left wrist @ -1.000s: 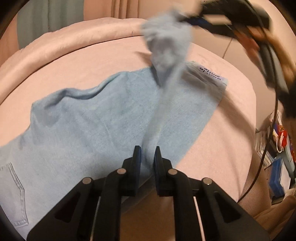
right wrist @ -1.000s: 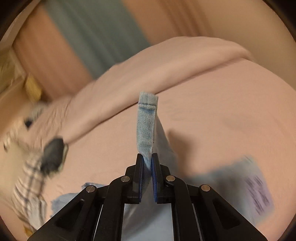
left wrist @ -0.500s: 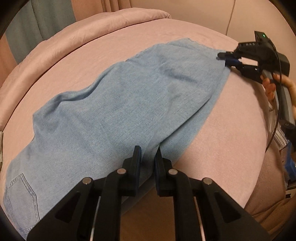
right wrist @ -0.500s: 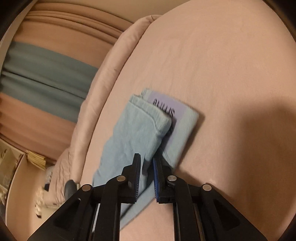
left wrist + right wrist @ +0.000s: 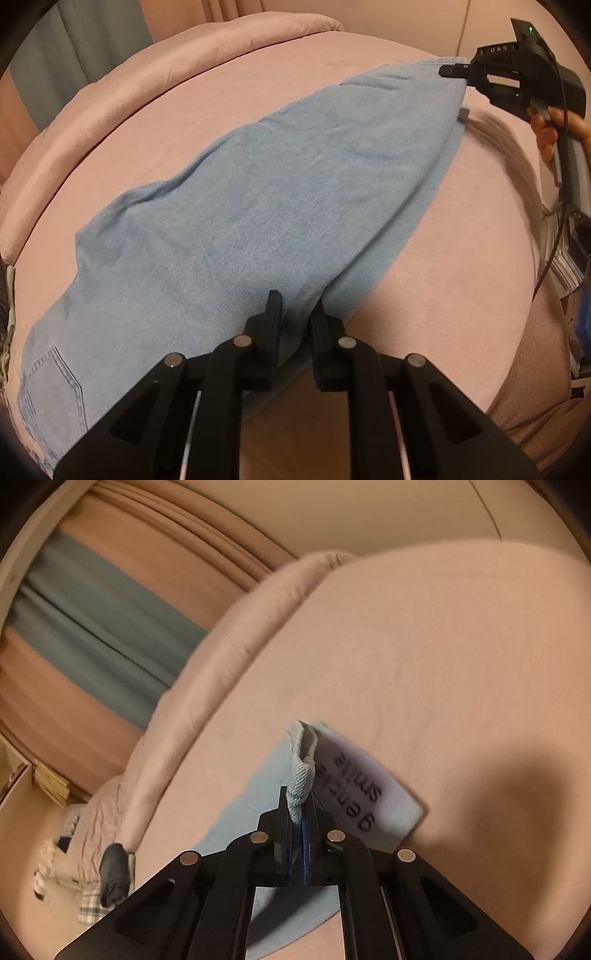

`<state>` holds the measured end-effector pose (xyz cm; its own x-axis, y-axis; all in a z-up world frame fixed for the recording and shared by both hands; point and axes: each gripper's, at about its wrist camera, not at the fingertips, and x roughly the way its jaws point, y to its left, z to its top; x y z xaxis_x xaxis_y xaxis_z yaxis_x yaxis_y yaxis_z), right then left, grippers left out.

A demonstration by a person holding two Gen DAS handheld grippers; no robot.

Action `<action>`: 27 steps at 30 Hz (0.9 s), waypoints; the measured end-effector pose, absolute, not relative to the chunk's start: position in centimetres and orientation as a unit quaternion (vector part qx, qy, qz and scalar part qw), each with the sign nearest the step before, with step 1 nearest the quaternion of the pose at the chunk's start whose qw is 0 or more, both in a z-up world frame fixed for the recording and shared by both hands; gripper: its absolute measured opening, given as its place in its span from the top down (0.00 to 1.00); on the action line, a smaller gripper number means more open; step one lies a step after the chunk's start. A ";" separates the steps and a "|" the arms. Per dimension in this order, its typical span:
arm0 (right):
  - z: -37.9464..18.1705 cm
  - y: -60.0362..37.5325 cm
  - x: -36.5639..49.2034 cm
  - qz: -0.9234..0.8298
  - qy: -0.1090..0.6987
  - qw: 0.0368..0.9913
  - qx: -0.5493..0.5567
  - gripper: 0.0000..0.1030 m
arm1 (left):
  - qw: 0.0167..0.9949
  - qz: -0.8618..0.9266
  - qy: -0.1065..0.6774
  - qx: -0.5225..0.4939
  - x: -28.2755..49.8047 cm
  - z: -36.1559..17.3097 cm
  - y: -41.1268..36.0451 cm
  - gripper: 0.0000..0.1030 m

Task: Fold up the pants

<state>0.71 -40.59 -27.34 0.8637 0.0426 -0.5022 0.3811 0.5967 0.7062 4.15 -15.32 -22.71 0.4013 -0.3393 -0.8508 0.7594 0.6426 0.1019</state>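
Light blue denim pants [image 5: 258, 221] lie folded lengthwise on the pink bed, back pocket at the lower left. My left gripper [image 5: 295, 306] is shut on the near edge of the pants. My right gripper [image 5: 454, 70] is at the far end of the pants in the left wrist view. In its own view the right gripper [image 5: 300, 805] is shut on a folded denim hem [image 5: 301, 775], held just above the lower layer with a printed label [image 5: 354, 790].
The pink bed [image 5: 461, 240] has a raised padded edge [image 5: 147, 74] at the back. Curtains [image 5: 92, 609] hang behind. A dark object [image 5: 112, 871] and checked cloth [image 5: 88, 904] lie beside the bed. Clutter [image 5: 569, 258] sits to the right.
The right gripper swung the lifted pant leg over and down onto the other leg, then drew back a little with the hem. The left gripper stayed clamped at the near edge.
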 end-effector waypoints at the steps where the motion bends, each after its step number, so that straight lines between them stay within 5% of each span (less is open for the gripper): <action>1: -27.3 -40.7 0.5 -0.105 0.245 0.860 0.435 0.95 | 0.800 -0.343 0.426 0.248 4.1 -22.7 -15.6 0.86; 12: -30.7 -42.5 0.4 -0.131 0.293 0.831 0.453 0.94 | 0.794 -0.354 0.440 0.224 4.4 -22.2 -14.1 0.83; 14: -29.4 -42.9 -0.9 -0.171 0.286 0.835 0.438 0.83 | 0.795 -0.368 0.440 0.198 3.9 -21.1 -12.9 0.79; 15: -28.3 -42.8 -1.4 -0.200 0.281 0.840 0.418 0.67 | 0.798 -0.375 0.436 0.183 3.6 -20.4 -12.0 0.71; 17: -26.4 -42.2 -2.1 -0.229 0.268 0.860 0.370 0.58 | 0.808 -0.376 0.427 0.155 3.4 -19.1 -10.2 0.55; 18: -25.1 -41.3 -2.0 -0.229 0.262 0.875 0.336 0.58 | 0.814 -0.371 0.423 0.145 3.5 -18.7 -9.6 0.47; 27: -25.8 -27.5 6.4 -0.008 0.386 0.912 0.140 0.58 | 0.865 -0.208 0.451 0.069 9.3 -21.3 -2.5 0.48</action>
<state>6.42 -27.55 -25.82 0.7016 0.0932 -0.7064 0.1232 0.9606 0.2491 9.31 -2.51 -21.29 0.5066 -0.2981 -0.8090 0.4227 0.9037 -0.0683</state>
